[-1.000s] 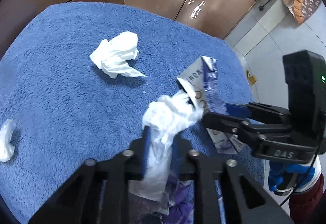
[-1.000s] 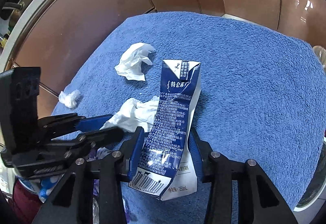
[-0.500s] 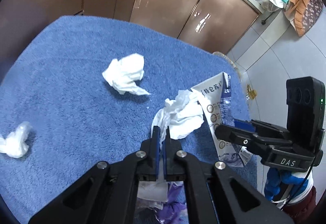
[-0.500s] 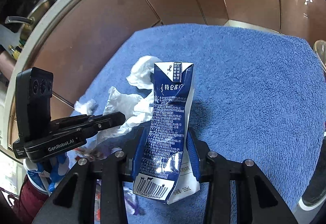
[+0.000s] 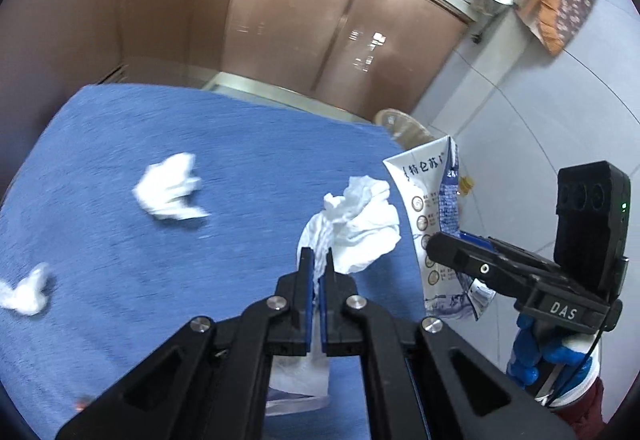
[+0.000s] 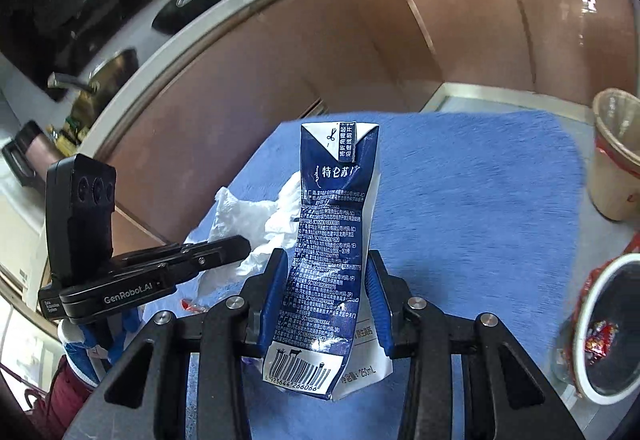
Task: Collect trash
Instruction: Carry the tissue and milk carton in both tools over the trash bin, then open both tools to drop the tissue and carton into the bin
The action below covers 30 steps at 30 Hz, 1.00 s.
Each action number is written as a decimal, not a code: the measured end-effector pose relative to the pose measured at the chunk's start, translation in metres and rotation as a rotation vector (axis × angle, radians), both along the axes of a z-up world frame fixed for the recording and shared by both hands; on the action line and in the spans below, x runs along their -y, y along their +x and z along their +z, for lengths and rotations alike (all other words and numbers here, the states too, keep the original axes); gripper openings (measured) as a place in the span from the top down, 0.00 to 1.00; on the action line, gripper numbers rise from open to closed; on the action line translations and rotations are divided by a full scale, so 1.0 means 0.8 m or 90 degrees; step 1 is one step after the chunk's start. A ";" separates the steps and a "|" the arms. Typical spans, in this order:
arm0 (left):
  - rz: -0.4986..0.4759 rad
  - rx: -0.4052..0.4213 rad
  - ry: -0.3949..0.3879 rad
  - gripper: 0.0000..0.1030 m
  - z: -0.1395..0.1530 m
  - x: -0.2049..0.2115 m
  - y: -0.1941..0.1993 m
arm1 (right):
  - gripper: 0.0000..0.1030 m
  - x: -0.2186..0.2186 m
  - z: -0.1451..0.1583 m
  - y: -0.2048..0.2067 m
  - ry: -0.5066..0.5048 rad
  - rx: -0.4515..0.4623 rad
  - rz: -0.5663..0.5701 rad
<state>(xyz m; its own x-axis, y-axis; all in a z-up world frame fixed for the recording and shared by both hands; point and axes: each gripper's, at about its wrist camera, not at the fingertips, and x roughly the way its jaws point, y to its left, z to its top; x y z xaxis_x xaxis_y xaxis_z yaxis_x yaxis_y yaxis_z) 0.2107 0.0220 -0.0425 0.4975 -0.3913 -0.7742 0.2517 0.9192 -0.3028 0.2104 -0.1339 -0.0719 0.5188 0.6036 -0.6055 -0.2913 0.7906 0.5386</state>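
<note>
**A:** Your left gripper [image 5: 318,260] has its fingers pinched tight on the crumpled tissue [image 5: 356,224], and your right gripper [image 6: 326,280] is clamped across the flattened milk carton [image 6: 332,260]. Both are lifted clear of the blue towel [image 5: 160,280] on the tabletop.

**B:** So where do you take them?

**A:** I'd judge the lined waste bin [image 6: 618,156] past the towel's far right corner is your target. Carry the carton over first, upright as it is, and open only once its lower end is over the rim.

**B:** And the tissue?

**A:** It hangs loose, so keep the pinch firm and bring it well over the opening; a light wad can drift. Two more tissue wads, one mid-towel [image 5: 170,194] and one at the left edge [image 5: 26,290], are not yet collected.
</note>
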 end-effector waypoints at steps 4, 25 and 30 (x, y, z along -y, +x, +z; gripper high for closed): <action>-0.053 -0.009 -0.009 0.98 -0.002 0.077 0.008 | 0.62 0.070 -0.004 -0.013 0.003 0.003 -0.066; -0.223 -0.135 0.027 0.98 -0.144 0.419 0.066 | 0.62 0.372 -0.173 -0.031 -0.083 -0.153 -0.347; -0.217 -0.159 0.003 0.95 -0.172 0.444 0.083 | 0.61 0.386 -0.205 -0.014 -0.116 -0.176 -0.355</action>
<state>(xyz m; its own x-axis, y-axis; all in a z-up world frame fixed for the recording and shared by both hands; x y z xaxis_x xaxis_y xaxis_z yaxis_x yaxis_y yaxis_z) 0.2771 -0.3333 -0.1804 0.1368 -0.4974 -0.8567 0.4605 0.7976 -0.3895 0.1992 -0.4429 -0.2361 0.5349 0.1636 -0.8289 0.3198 0.8689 0.3779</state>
